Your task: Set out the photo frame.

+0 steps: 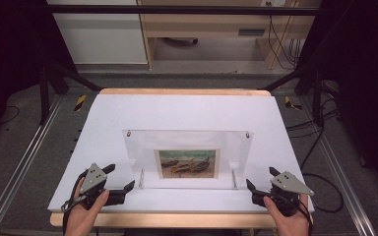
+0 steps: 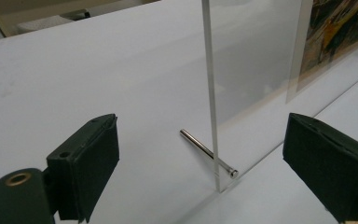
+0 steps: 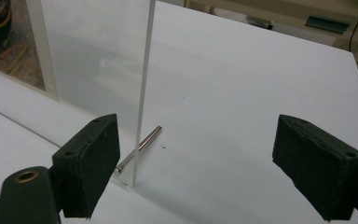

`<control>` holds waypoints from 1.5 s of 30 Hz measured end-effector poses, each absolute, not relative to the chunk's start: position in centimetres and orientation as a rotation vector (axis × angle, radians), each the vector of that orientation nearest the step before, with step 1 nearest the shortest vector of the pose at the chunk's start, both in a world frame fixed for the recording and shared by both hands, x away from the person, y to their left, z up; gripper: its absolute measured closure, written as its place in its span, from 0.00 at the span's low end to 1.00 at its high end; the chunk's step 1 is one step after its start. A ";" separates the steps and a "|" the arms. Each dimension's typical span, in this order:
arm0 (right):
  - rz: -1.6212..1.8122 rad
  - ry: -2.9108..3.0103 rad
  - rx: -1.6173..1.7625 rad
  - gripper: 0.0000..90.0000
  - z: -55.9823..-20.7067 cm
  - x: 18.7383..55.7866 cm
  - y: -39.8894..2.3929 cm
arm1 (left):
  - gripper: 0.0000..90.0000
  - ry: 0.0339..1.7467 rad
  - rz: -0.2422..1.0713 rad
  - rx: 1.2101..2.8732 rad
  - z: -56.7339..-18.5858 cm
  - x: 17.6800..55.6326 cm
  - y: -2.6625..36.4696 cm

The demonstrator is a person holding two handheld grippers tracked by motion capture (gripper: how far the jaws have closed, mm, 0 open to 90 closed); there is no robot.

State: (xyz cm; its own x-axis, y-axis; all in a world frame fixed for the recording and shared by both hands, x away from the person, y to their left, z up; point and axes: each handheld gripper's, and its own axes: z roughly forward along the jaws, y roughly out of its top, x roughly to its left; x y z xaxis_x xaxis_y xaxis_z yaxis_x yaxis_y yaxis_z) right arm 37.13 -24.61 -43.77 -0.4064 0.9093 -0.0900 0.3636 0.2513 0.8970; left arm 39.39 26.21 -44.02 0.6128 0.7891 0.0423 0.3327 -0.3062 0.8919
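Note:
A clear acrylic picture frame stands upright on the white board, holding a small painted picture of boats. Metal pins pass through its lower corners as feet. My left gripper is open just off the frame's lower left corner. In the left gripper view the pane's edge and one pin lie ahead between the wide jaws of the left gripper, untouched. My right gripper is open by the lower right corner. The right gripper looks at the pane edge and a pin near its left pad.
The board lies on a wooden table whose edge runs along the front. Metal rails flank the table on the floor. Cables trail at the right. A cabinet stands beyond the far edge.

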 end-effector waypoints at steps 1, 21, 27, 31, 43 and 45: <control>1.112 1.895 1.158 0.17 -43.8 37.1 -24.7 | 0.11 0.894 0.618 1.891 -44.0 39.4 26.4; 1.033 1.855 1.244 0.15 -44.7 37.8 -26.6 | 0.11 0.994 0.755 1.866 -44.5 40.6 29.3; 1.005 1.842 1.303 0.15 -45.1 39.1 -26.8 | 0.11 1.021 0.760 1.884 -45.0 41.6 29.0; 0.983 1.838 1.348 0.14 -45.4 39.9 -27.0 | 0.11 1.049 0.751 1.879 -45.2 42.4 29.0; 0.904 1.841 1.406 0.14 -46.3 42.3 -27.1 | 0.11 1.132 0.721 1.849 -46.0 45.1 29.3; 0.883 1.838 1.419 0.15 -46.4 42.9 -27.2 | 0.11 1.159 0.725 1.852 -46.2 45.8 29.6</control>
State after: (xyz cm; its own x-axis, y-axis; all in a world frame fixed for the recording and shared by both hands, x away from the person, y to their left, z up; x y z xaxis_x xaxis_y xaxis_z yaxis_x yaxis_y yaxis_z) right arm 42.85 -27.17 -46.37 -0.2070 0.9743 -0.0884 0.5402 0.1891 0.8200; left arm 45.79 29.58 -46.22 0.4119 0.9099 0.0482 0.4411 -0.2454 0.8633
